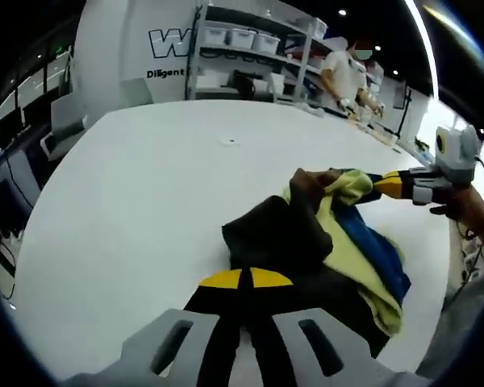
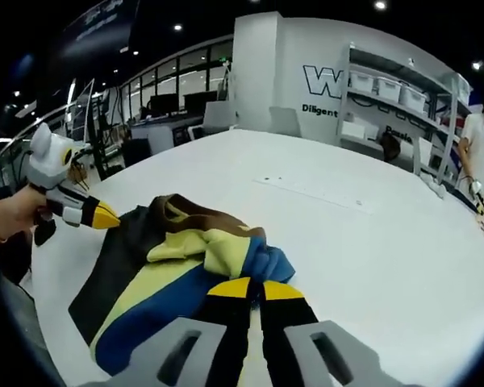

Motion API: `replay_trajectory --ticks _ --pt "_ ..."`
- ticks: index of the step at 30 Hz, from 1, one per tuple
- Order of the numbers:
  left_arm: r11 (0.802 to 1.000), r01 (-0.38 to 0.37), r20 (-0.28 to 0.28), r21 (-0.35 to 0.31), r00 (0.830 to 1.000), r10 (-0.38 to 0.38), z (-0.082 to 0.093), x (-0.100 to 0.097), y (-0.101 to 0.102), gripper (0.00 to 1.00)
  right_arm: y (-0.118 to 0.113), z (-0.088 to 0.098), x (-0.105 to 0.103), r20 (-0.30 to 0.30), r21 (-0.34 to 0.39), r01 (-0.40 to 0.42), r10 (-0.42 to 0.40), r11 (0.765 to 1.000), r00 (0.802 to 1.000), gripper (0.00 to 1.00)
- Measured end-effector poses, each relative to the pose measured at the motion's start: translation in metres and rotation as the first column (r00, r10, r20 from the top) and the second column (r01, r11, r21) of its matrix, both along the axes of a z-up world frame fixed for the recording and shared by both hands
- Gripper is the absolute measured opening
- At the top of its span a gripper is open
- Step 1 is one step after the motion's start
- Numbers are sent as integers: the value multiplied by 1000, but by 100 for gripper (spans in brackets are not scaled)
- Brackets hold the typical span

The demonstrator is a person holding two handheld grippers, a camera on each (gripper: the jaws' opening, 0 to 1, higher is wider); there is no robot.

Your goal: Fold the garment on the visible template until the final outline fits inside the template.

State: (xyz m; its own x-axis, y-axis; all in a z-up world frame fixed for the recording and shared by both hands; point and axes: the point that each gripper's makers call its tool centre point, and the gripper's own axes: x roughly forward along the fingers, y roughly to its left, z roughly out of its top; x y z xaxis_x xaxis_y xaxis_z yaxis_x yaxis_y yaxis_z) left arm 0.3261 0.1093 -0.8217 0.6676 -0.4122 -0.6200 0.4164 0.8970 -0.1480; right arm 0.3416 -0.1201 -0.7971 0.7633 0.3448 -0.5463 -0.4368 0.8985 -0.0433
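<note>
A crumpled garment (image 1: 351,254) in black, pale yellow and blue lies bunched on the white table (image 1: 145,185). In the left gripper view my left gripper (image 1: 246,278) is shut on its black part at the near edge. My right gripper (image 1: 385,185) comes in from the right, held by a hand, and pinches a raised yellow fold. In the right gripper view the right gripper (image 2: 254,288) is shut on the blue and yellow bunch of the garment (image 2: 173,262). The left gripper (image 2: 105,216) meets the black edge on the left. Faint marks (image 2: 315,192) show on the tabletop beyond.
Shelves with white bins (image 1: 242,36) stand behind the table, and a person (image 1: 347,76) works at the back right. Chairs and desks (image 2: 218,117) stand along the table's far side. Bare tabletop (image 2: 371,242) stretches away from the garment.
</note>
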Motion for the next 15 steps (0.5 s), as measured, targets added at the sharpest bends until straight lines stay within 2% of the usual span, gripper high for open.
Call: replay_trajectory --ticks 5,15 --pt "999 -20 26 31 999 19 9 2 18 0 -1 9 10 21 -20 9 -9 1000 1000 0" --pt "996 -69 87 58 994 64 33 16 48 0 2 40 39 77 -40 3 0 999 997 0"
